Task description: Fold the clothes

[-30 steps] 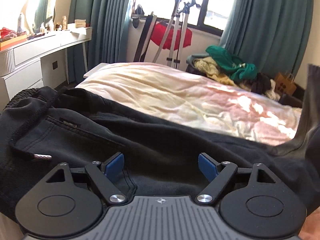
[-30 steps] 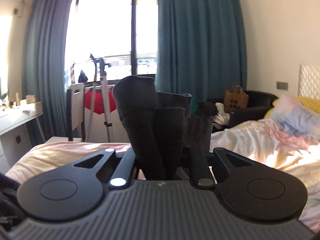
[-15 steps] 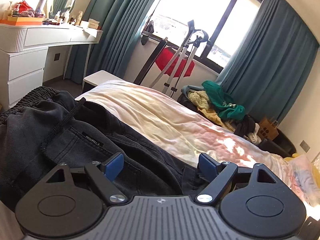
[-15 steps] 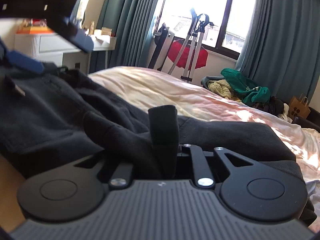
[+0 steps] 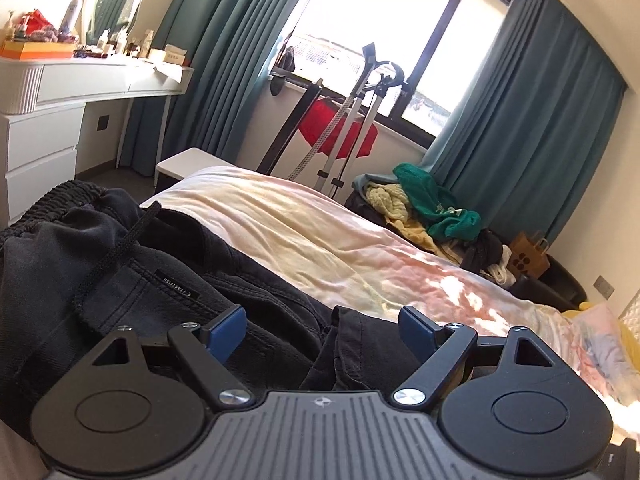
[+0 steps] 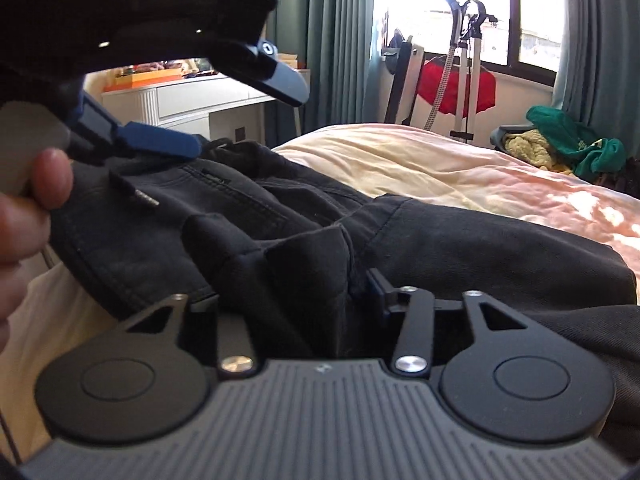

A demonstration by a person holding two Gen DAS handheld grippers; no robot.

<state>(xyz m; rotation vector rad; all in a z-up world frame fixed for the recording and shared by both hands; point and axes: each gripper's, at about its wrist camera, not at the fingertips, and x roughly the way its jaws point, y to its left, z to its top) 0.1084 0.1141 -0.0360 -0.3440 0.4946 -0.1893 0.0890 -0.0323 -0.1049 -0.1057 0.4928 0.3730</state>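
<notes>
On the black denim trousers (image 5: 120, 280) before me, a small black woven label (image 5: 175, 283) carries pale lettering. It is too small for me to read. Nothing else bears legible text.

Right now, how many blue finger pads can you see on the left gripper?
2. One pad stands at the left over the black trousers, the other at the right, wide apart with only cloth lying below them.

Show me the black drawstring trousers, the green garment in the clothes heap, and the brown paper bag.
black drawstring trousers (image 5: 132, 300), left wrist view, on the back pocket under the label.
green garment (image 5: 436, 208), left wrist view, on its bunched middle atop the heap.
brown paper bag (image 5: 528, 260), left wrist view, on its printed front.
</notes>
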